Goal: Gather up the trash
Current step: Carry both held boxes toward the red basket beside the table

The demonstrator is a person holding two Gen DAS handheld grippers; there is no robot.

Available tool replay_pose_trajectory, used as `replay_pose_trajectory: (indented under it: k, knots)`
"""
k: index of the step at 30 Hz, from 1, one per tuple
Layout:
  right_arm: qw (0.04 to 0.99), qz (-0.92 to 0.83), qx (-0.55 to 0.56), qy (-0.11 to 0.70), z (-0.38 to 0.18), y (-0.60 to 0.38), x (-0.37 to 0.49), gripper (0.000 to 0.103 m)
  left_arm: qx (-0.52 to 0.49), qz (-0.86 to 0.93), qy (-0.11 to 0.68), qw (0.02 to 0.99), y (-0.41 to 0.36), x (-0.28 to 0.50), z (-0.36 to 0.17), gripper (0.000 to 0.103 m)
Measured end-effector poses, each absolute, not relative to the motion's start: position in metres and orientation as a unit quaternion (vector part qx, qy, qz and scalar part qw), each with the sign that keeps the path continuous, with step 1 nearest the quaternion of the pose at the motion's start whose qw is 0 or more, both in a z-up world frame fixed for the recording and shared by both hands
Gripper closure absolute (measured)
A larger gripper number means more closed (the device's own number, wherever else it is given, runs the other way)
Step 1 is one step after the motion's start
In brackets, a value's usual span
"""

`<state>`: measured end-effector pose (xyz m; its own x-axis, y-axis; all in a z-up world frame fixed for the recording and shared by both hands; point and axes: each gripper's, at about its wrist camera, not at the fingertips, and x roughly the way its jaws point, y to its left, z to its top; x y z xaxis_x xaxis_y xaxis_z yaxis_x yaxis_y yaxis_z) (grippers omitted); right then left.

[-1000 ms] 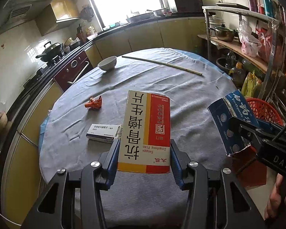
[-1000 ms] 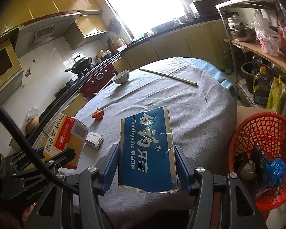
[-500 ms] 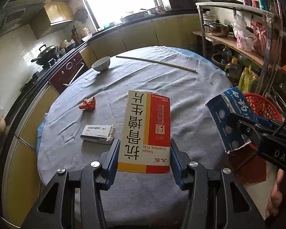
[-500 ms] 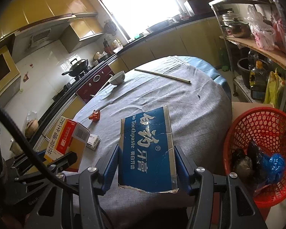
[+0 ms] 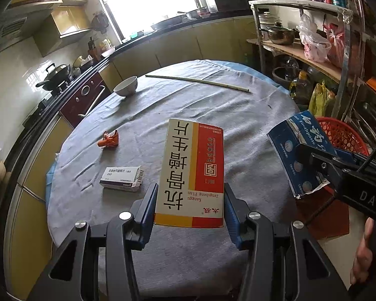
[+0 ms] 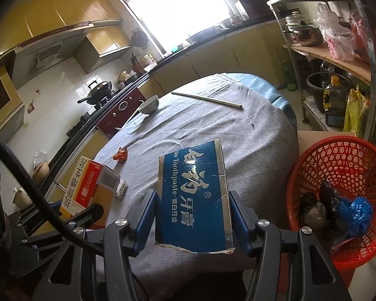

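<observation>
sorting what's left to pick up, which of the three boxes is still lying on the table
The small white flat cardboard box with a barcode end lies on the grey cloth. The red-and-yellow box and the blue toothpaste box are each clamped in a hand-held gripper.

Matt grey cloth on table [image 5: 238,115]; glossy card carton [image 5: 191,173]; creased foil-edged toothpaste box [image 6: 194,198]; red plastic lattice basket [image 6: 343,158] at three o'clock.

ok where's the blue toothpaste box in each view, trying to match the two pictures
Left wrist view: the blue toothpaste box is at the right edge, clamped in the right gripper, just in front of the red basket.
Right wrist view: the same box fills the lower centre, held between the blue pads, the basket to its right.
Shared landmark: the white bowl at the table's far left edge.
</observation>
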<state>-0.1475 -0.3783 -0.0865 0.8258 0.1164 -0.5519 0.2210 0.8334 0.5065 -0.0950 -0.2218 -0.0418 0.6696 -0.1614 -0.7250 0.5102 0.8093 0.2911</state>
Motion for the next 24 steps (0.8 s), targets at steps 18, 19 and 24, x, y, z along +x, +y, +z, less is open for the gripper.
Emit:
replay_pose_trajectory:
  k: [18,19,24]
  knots:
    - [0.910,-0.032,0.292,0.294,-0.088,-0.383,-0.153,0.043,0.257,-0.203,0.358,0.874,-0.234,-0.104,-0.046,0.052]
    - [0.910,-0.032,0.291,0.294,-0.088,-0.383,-0.153,0.043,0.258,-0.203,0.358,0.874,-0.235,-0.104,-0.047,0.052]
    - [0.910,-0.033,0.294,0.292,-0.089,-0.384,-0.155,0.043,0.269,-0.210,0.354,0.871,-0.243,-0.108,-0.048,0.052]
